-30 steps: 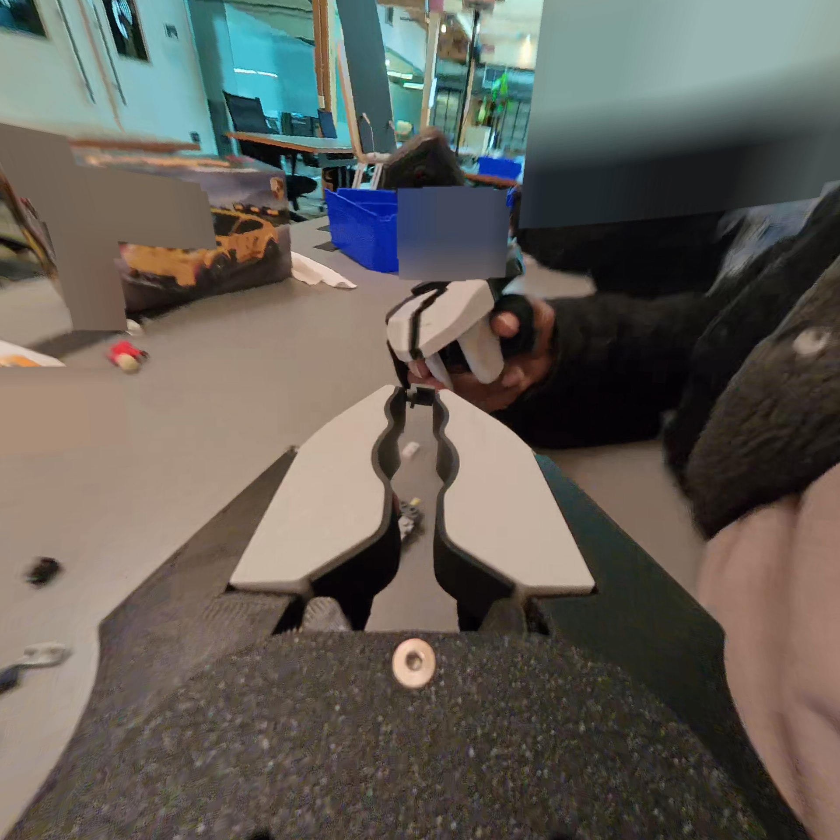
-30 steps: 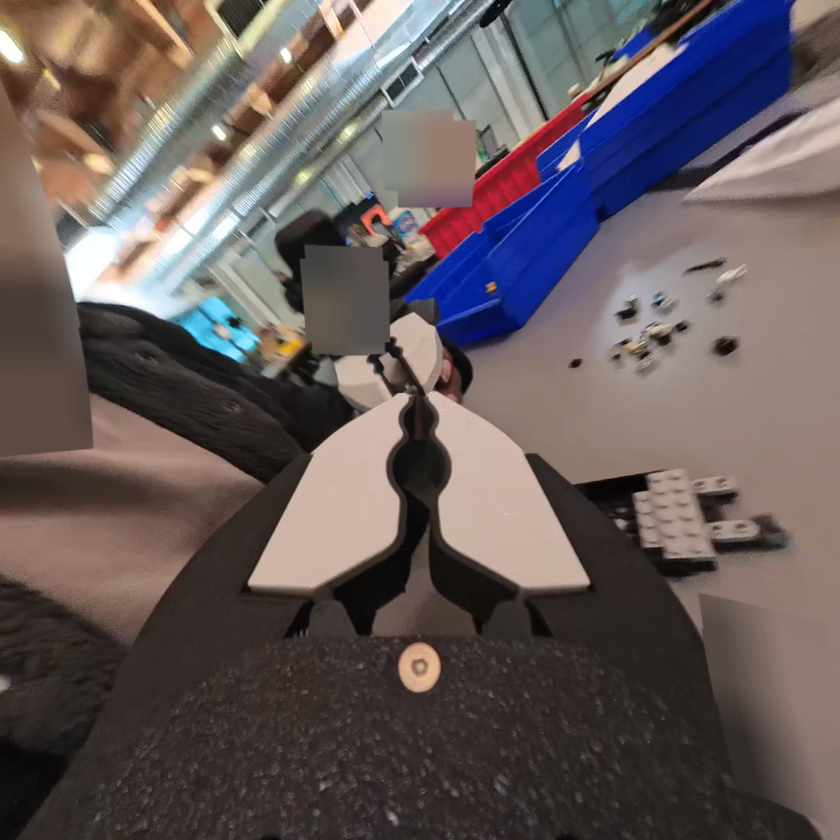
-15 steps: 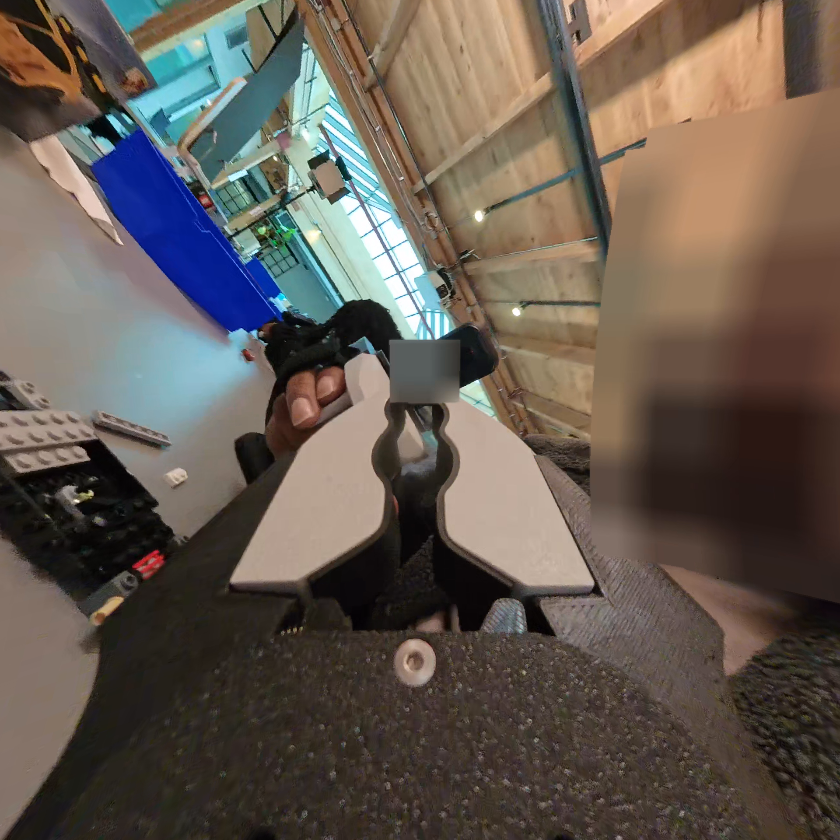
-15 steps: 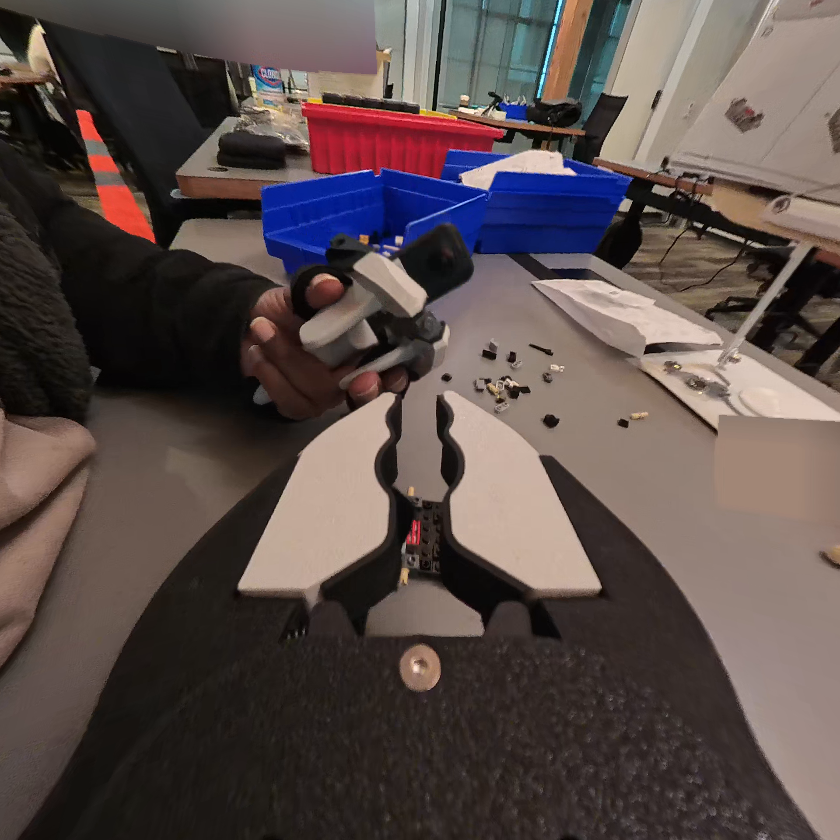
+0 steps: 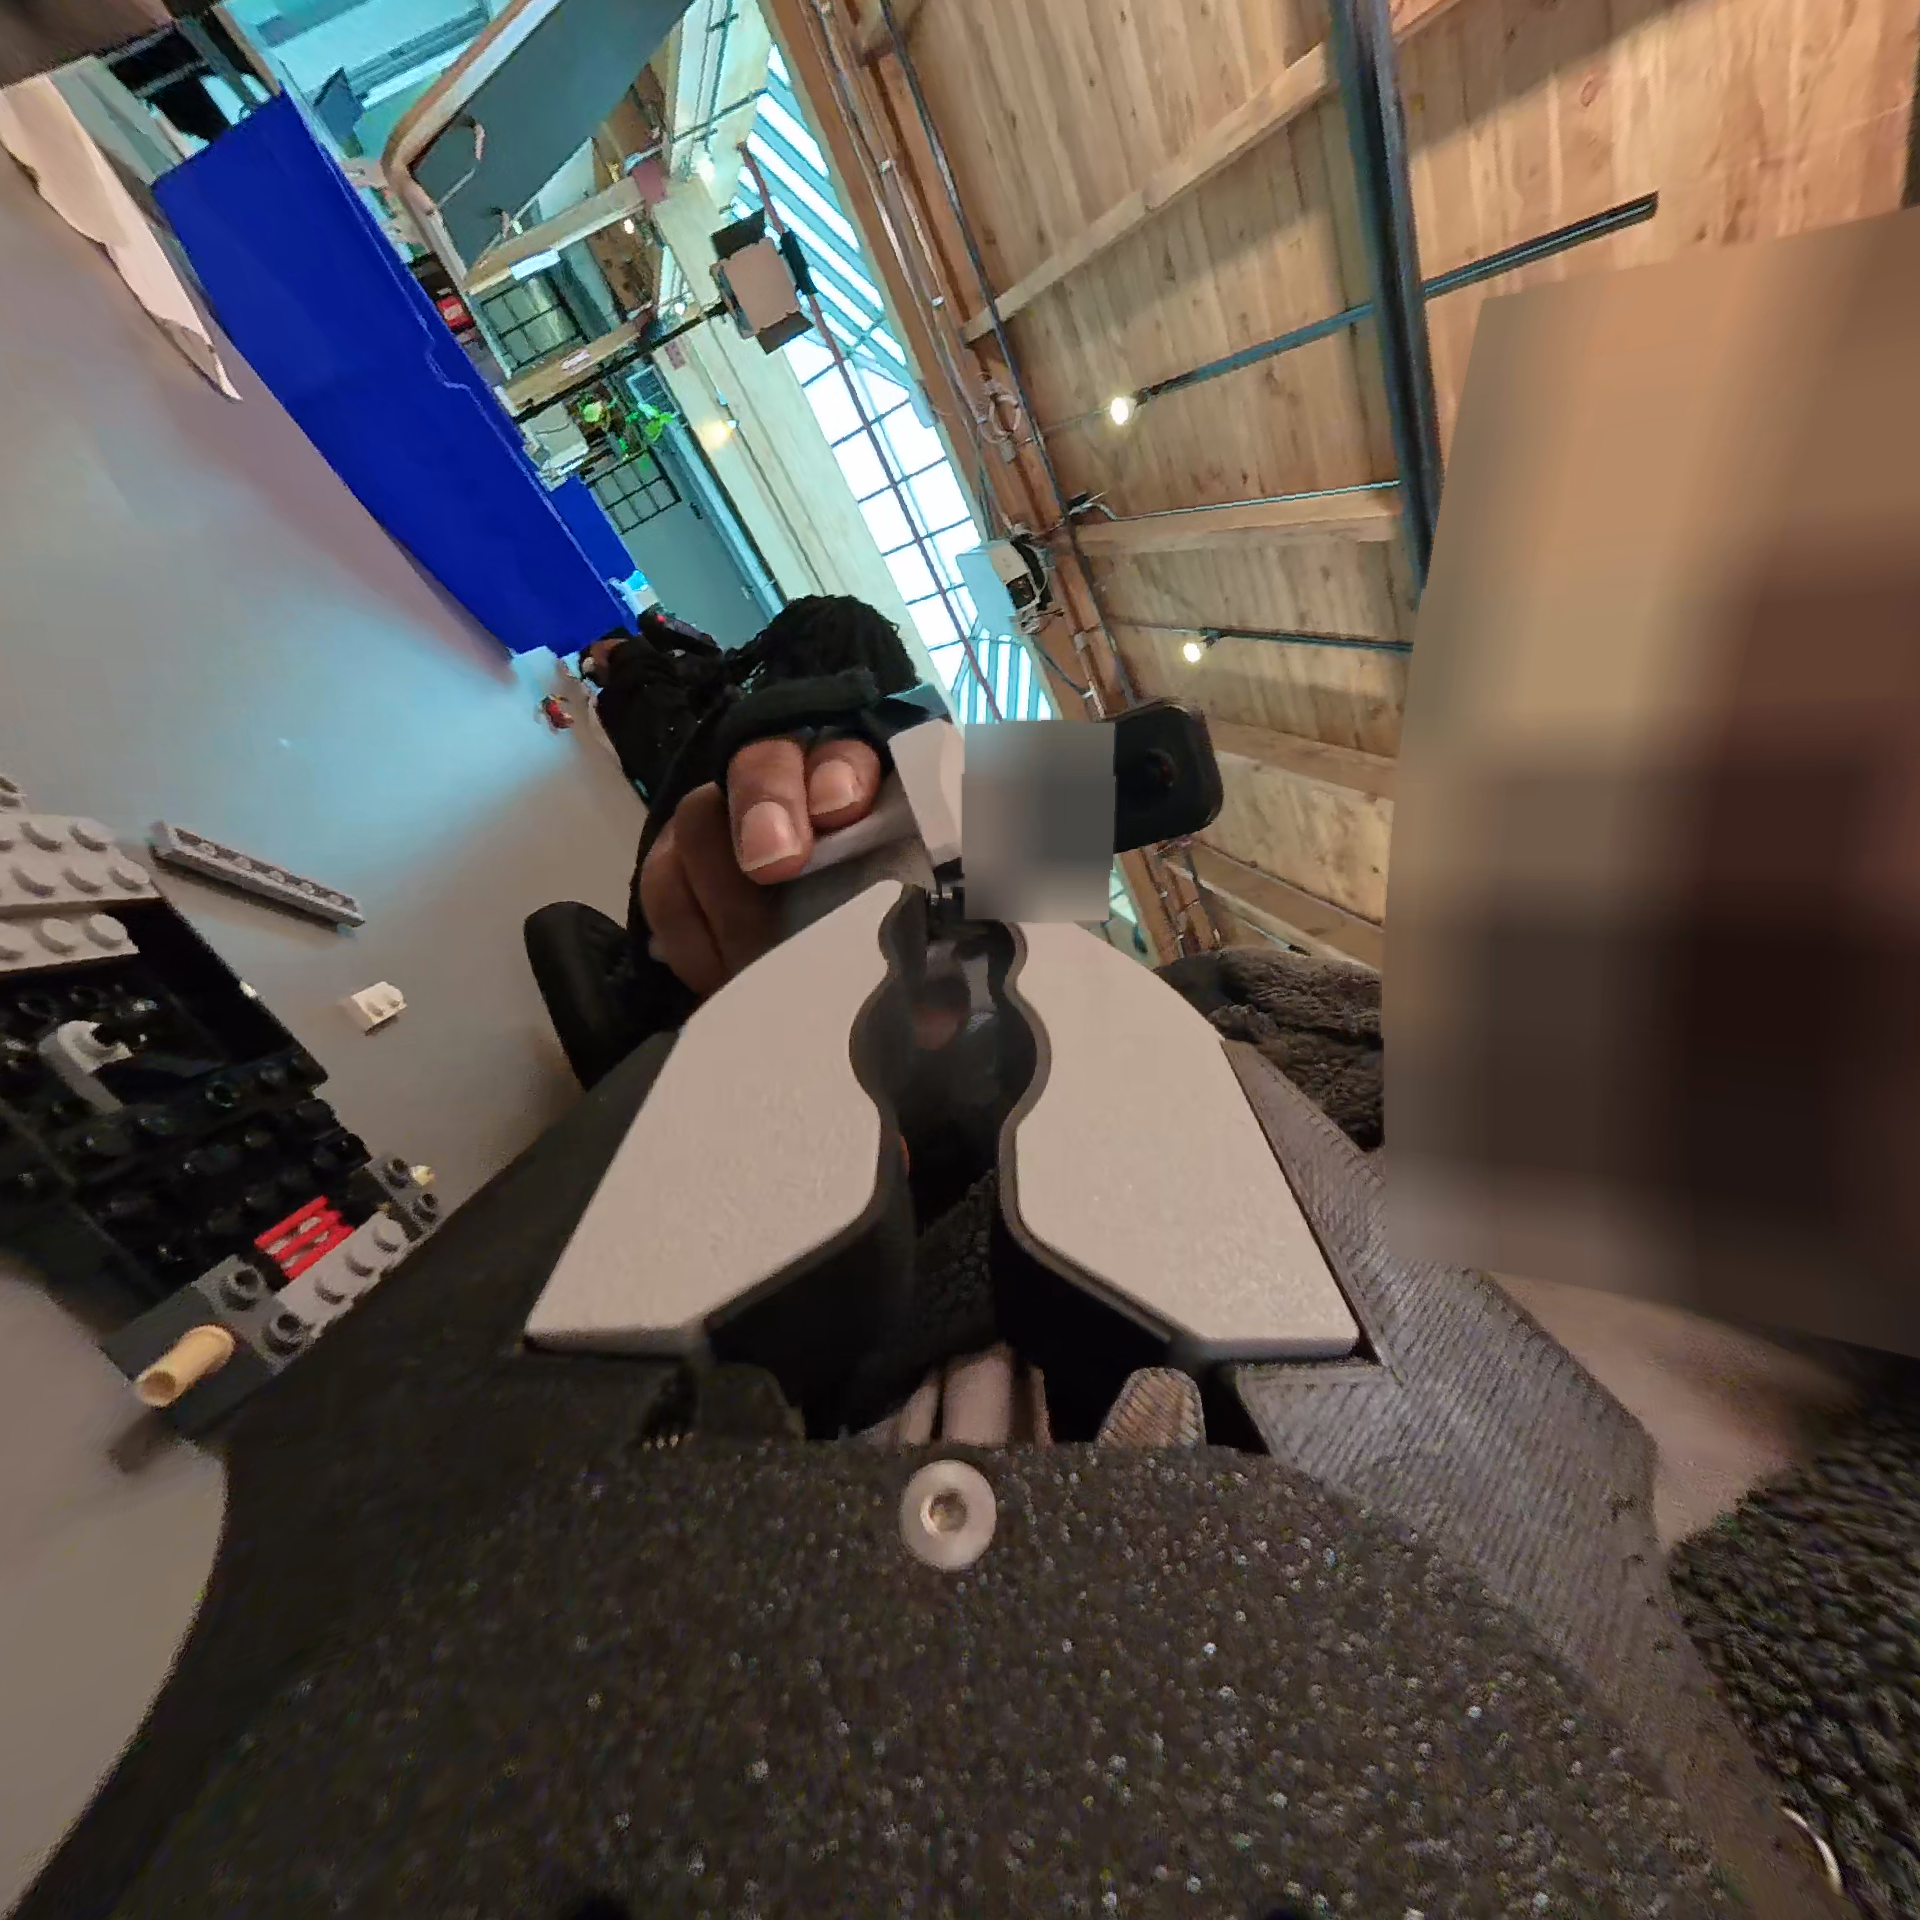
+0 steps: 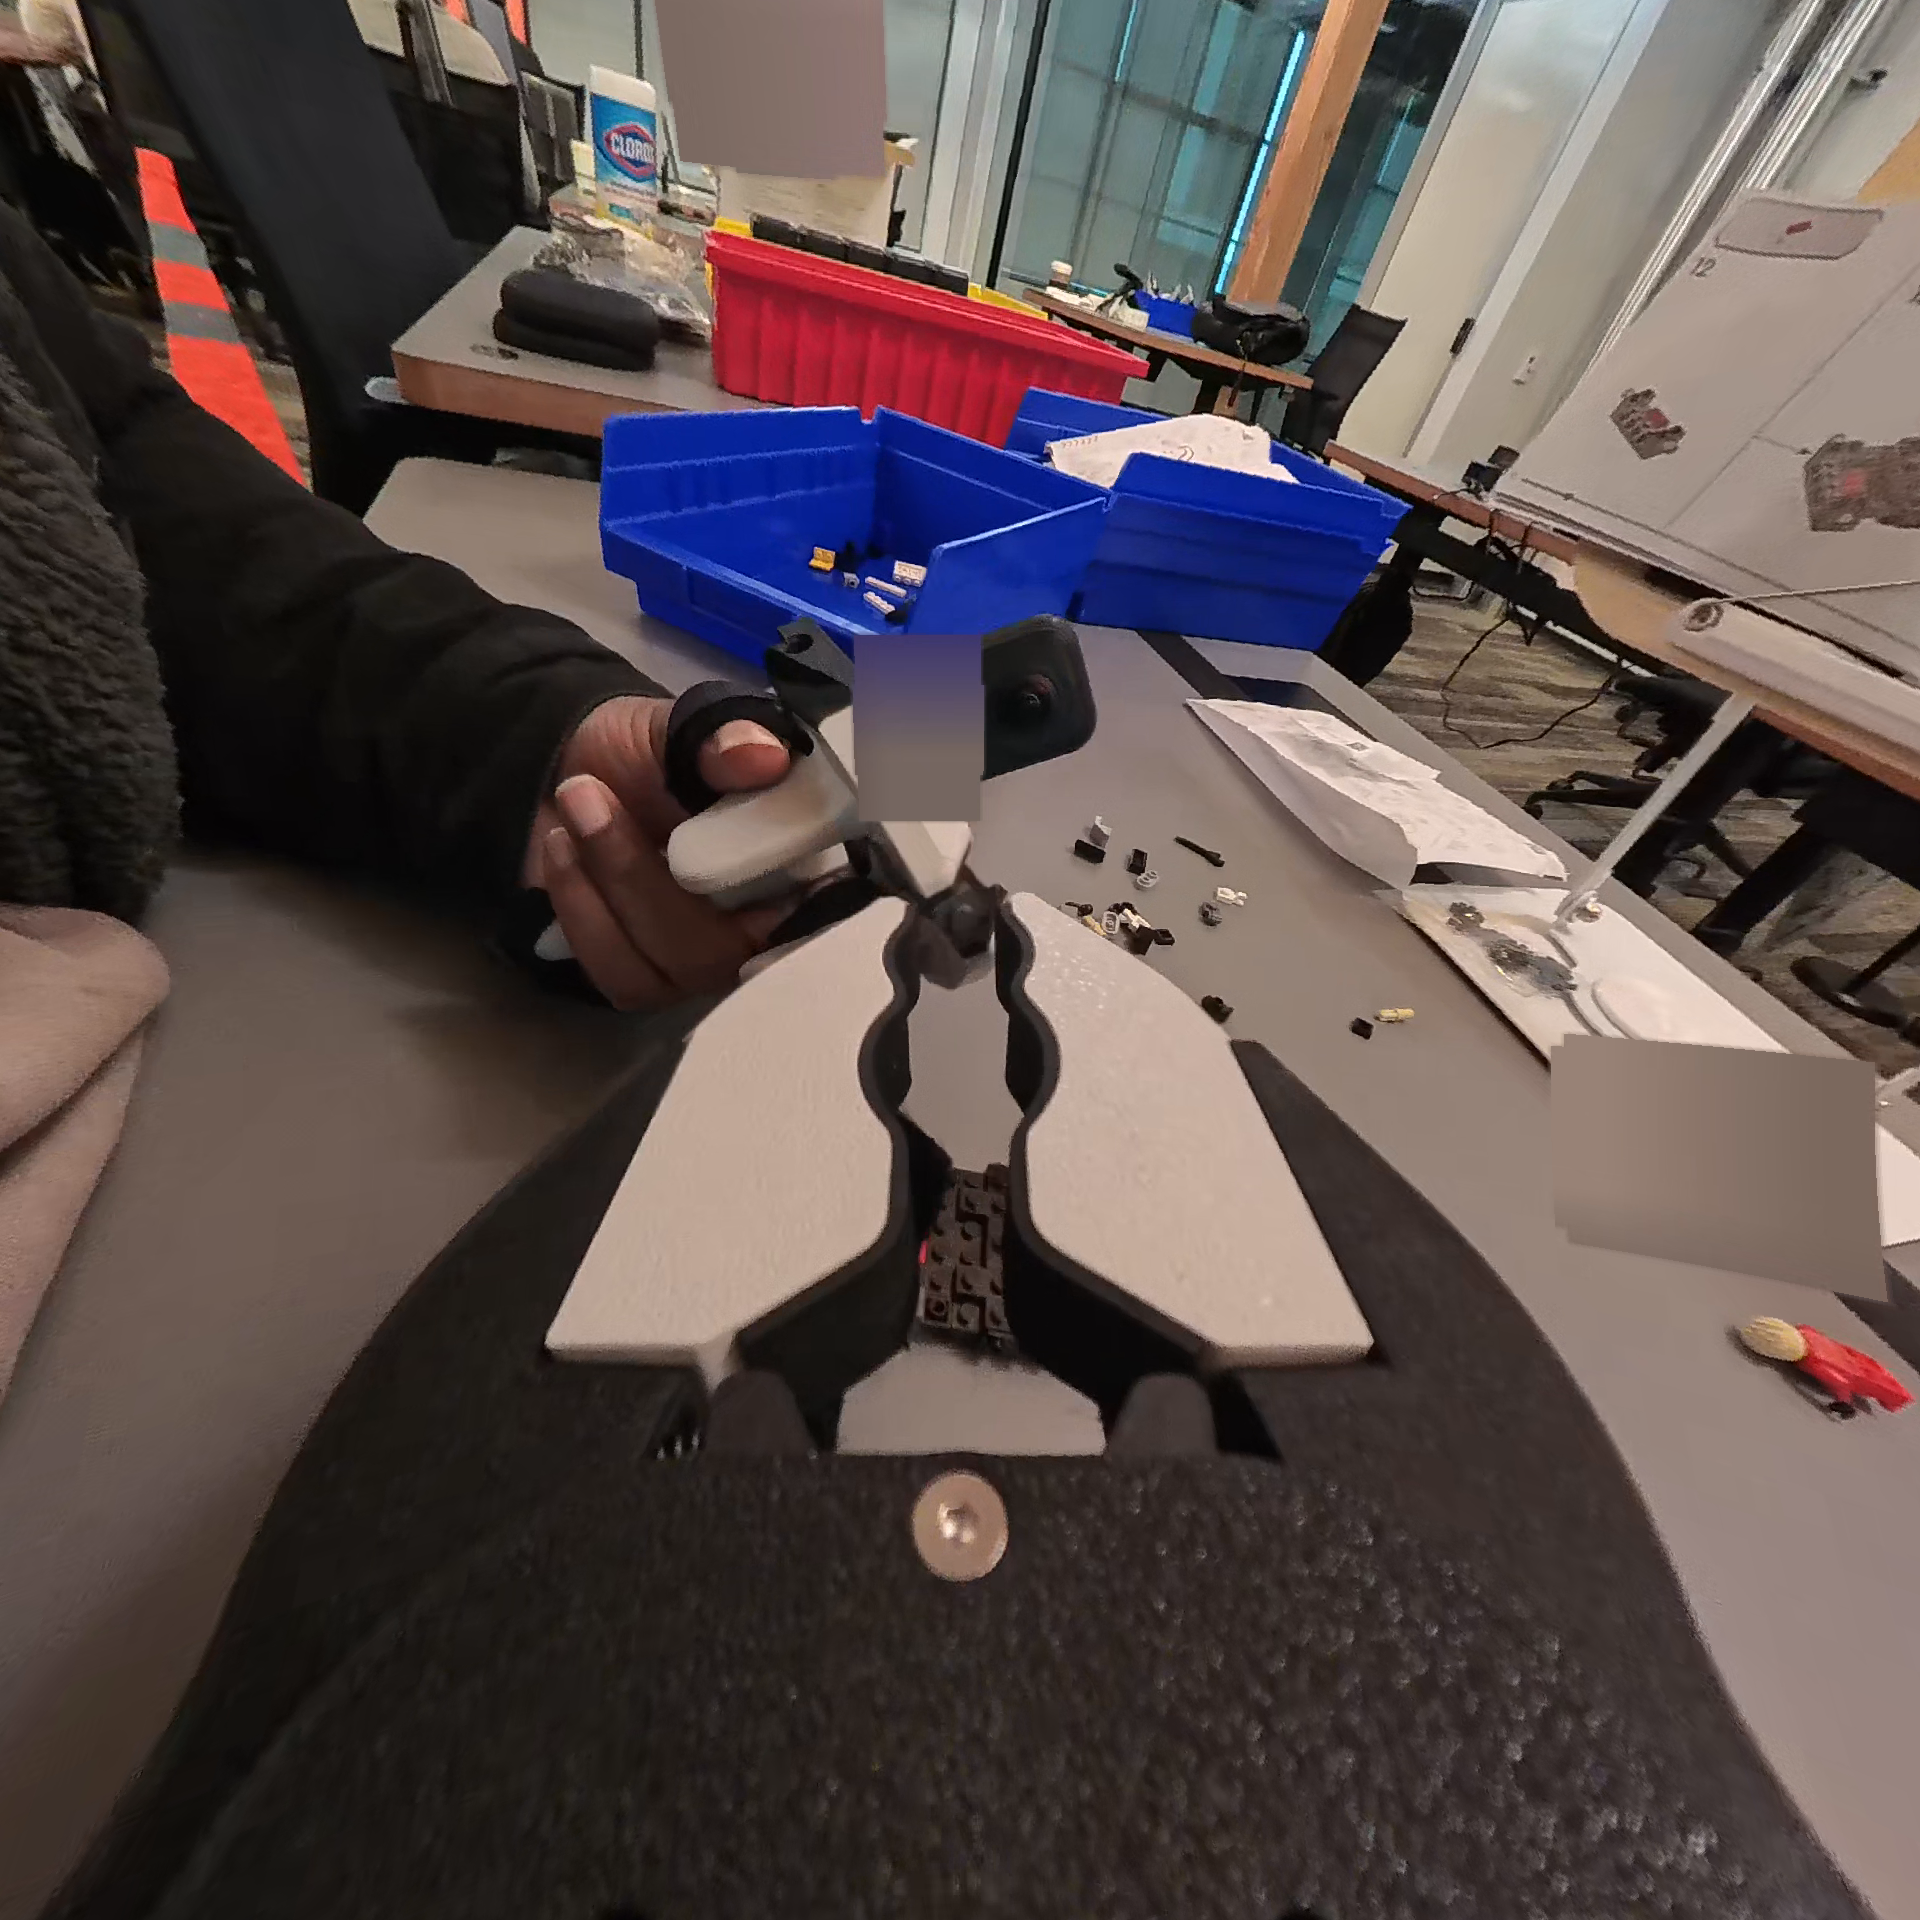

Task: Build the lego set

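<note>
Step in hand, as judged: passing a small dark piece (image 6: 961, 925) between claws, above the worktop (image 6: 1299, 997). Right claw (image 6: 951, 920), centre frame, pinches it at the tips. Left claw (image 5: 956, 925) has its tips nearly pressed together; whether it grips anything, cannot tell. The black build (image 5: 156, 1122) lies lower left. Next move calls for seating the piece. Loose bits (image 6: 1132, 894) and blue bin (image 6: 831, 530) beyond; open room at left.

Open-plan workshop: parts bins (image 6: 873, 520) on grey worktables (image 6: 1195, 727)
</note>
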Demonstrator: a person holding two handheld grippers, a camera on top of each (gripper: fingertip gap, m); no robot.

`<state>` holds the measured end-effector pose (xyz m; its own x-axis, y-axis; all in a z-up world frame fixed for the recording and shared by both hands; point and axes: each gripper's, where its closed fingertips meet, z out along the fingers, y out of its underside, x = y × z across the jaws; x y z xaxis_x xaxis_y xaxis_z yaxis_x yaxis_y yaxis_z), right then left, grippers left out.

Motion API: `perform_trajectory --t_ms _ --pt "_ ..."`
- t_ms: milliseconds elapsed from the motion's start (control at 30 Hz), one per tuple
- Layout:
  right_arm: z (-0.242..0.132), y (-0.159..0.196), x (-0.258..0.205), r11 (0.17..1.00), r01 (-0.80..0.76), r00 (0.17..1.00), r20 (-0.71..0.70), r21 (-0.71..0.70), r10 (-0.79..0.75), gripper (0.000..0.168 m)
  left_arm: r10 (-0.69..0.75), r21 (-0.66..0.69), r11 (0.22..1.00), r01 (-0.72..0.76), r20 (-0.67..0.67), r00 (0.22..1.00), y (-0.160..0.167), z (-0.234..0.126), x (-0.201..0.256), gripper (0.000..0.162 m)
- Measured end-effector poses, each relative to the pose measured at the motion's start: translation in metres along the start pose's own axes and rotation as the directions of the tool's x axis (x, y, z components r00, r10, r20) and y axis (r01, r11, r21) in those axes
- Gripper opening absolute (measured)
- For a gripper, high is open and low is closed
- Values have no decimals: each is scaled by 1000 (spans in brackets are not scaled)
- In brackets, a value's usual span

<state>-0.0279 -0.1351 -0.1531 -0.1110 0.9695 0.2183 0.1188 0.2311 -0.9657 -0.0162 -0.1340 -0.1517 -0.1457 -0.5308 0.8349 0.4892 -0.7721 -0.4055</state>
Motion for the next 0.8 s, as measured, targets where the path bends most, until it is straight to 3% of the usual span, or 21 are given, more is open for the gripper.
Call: perform_trajectory --t_ms 300,400,567,800 --pt "-1 14 -1 989 100 995 2 -109 -100 8 -56 -34 998 58 60 997 5 -2 -12 12" --pt "1 27 3 974 70 997 -15 -215 -75 7 25 -61 998 -14 182 983 4 -8 -25 19" --pt "2 49 2 928 121 991 -9 -353 -133 7 173 -179 976 -121 314 933 12 -12 -39 13" --pt "4 62 -1 860 248 961 3 -447 -276 7 150 -195 978 -78 389 909 17 -16 -52 7"
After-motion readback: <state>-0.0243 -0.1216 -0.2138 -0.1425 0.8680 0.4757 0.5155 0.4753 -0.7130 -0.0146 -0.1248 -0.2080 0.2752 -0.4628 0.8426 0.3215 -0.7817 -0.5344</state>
